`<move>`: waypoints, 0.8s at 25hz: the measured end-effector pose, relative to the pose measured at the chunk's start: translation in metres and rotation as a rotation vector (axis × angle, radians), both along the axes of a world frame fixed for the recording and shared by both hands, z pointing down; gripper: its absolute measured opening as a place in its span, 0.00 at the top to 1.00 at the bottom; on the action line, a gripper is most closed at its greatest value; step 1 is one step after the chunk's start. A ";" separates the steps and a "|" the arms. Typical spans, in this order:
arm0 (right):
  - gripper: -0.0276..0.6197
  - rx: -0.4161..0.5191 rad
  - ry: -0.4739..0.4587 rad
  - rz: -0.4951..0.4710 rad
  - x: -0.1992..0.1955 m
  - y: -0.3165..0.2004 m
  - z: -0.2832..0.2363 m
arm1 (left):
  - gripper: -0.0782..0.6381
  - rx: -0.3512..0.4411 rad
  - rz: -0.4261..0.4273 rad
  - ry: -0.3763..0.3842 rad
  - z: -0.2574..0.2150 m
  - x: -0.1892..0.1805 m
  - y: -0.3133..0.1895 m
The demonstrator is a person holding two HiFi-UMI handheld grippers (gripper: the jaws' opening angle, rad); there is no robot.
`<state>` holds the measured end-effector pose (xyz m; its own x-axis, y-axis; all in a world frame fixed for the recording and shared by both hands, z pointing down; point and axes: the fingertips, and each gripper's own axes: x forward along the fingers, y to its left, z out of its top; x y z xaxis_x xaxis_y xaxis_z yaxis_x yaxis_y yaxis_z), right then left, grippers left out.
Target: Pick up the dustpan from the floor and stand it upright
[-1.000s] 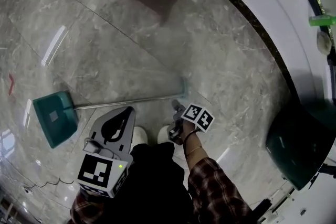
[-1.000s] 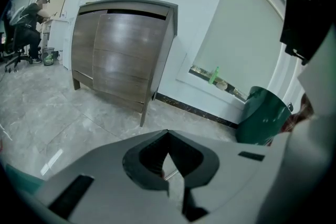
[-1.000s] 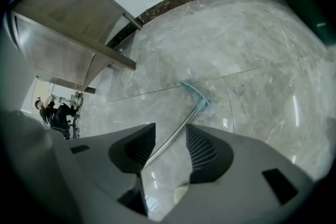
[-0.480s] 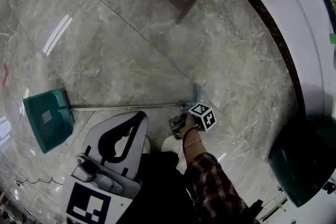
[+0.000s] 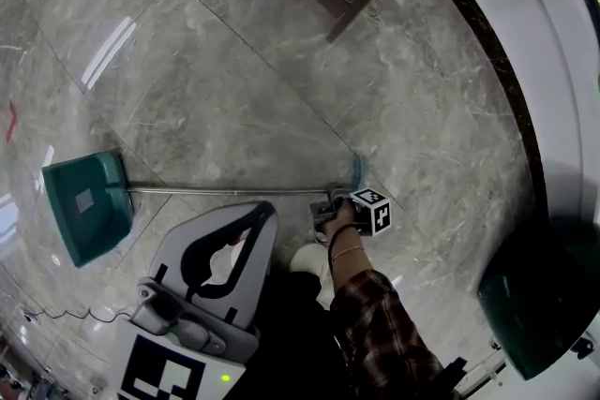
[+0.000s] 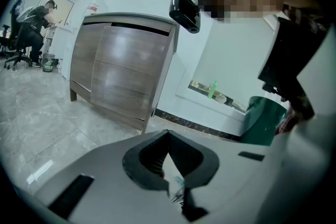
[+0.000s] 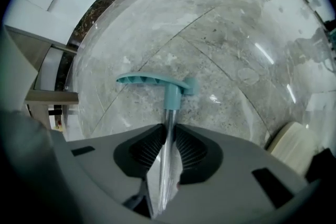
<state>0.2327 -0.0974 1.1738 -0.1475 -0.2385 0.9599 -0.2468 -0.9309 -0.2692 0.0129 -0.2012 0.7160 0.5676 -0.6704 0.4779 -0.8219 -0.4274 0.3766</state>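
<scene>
One dustpan (image 5: 84, 206) lies flat on the floor (image 5: 281, 89), its shaft running left from the right claw (image 7: 169, 152), now closing around its handle end; the left claw (image 6: 167, 136), pressed together and empty, hangs farther off.

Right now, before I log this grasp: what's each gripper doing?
Left gripper: shut, empty.
Right gripper: jaws closing on the dustpan pole, pads against it.

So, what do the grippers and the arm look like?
The left gripper and the right gripper are pale grey wedges with black ribbed pads; the right one's jaws are closing on the dustpan handle. Each carries a black-and-white marker cube (left cube, right cube). The right arm wears a dark red checked sleeve and a bracelet.
</scene>
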 end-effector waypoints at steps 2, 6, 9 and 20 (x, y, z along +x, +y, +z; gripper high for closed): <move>0.82 -0.012 0.003 0.013 0.001 0.000 0.000 | 0.89 0.002 0.001 0.000 -0.004 0.000 0.000; 0.83 0.010 -0.013 0.019 -0.002 -0.002 -0.002 | 0.89 0.008 0.003 -0.001 -0.011 0.001 0.000; 0.83 0.046 -0.010 0.027 -0.001 -0.011 -0.009 | 0.89 0.015 0.006 -0.001 -0.016 0.001 0.000; 0.83 0.156 0.112 0.015 0.032 -0.043 -0.139 | 0.89 0.005 0.003 -0.006 -0.041 0.005 -0.002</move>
